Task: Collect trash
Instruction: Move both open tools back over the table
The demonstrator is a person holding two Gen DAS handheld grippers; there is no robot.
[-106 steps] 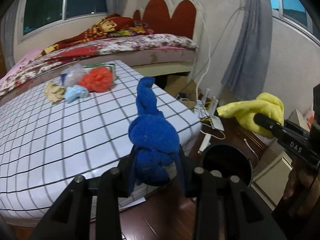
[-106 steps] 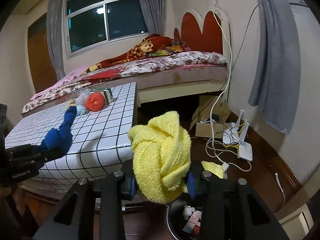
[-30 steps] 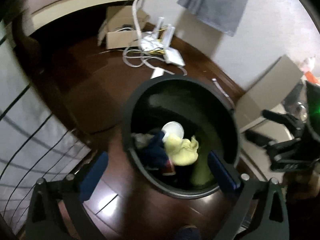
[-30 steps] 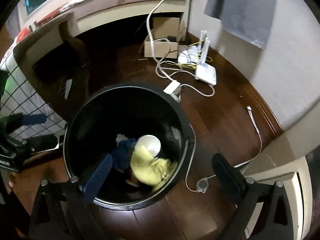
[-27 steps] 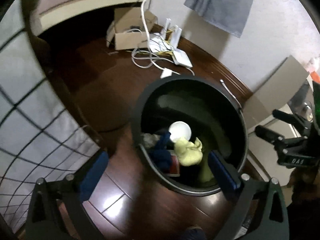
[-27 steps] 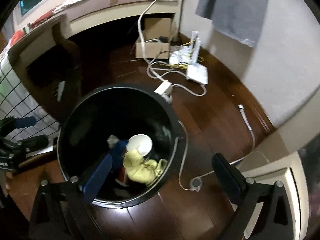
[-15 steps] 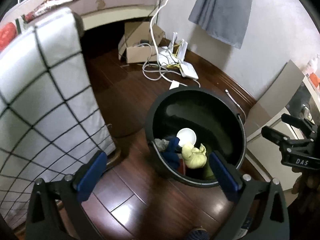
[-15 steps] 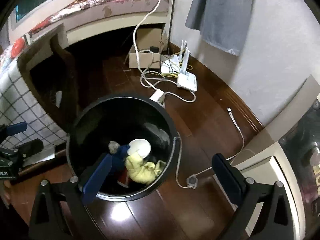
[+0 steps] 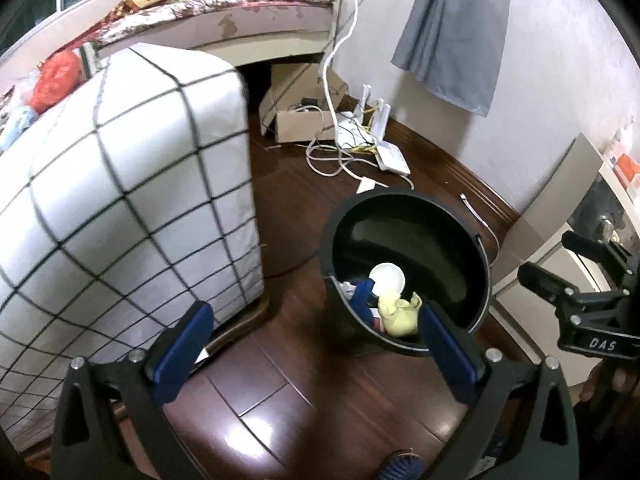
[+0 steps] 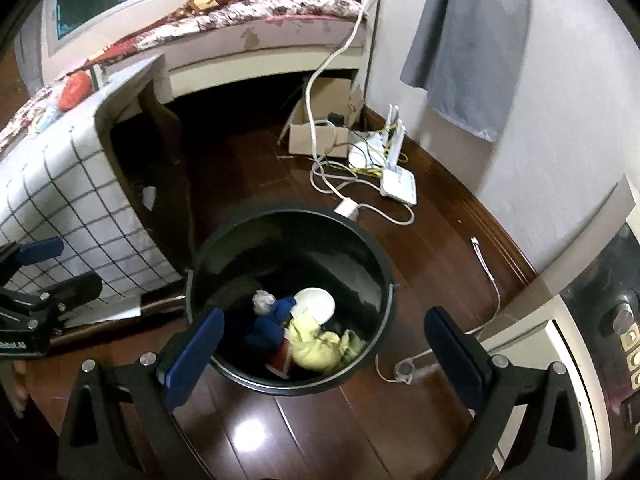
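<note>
Right wrist view looks down into the black bin [image 10: 384, 276] on the dark wooden floor [image 10: 248, 432], and I see my right tool [image 10: 320, 356] held above its near rim with both blue-padded fingers [image 10: 194, 356] spread wide apart and nothing between them. Inside the bin lie a yellow cloth [image 10: 316, 350], a blue cloth [image 10: 272, 320], a white round lid or cup [image 10: 314, 300] and a small grey crumpled wad [image 10: 262, 300]; the yellow cloth sits low between my two fingers, well below them. In the same view my left tool [image 10: 36, 280] shows at the far left edge, beside the checked worktop [image 10: 56, 184].

Left wrist view gives the bin [image 9: 476, 252] ahead and to the right, with the yellow cloth [image 9: 396, 312] and blue cloth [image 9: 362, 296] just beyond the right-hand finger [image 9: 448, 352]. My left tool [image 9: 316, 348] is also spread wide and empty, hanging over bare floor [image 9: 248, 396] between the worktop [image 9: 132, 184] and the bin. More trash stays on the worktop's far end: a red-orange bundle [image 9: 54, 76] and a pale blue scrap [image 9: 14, 128]. My right tool [image 9: 568, 264] appears at the right edge, fingers parted.
</note>
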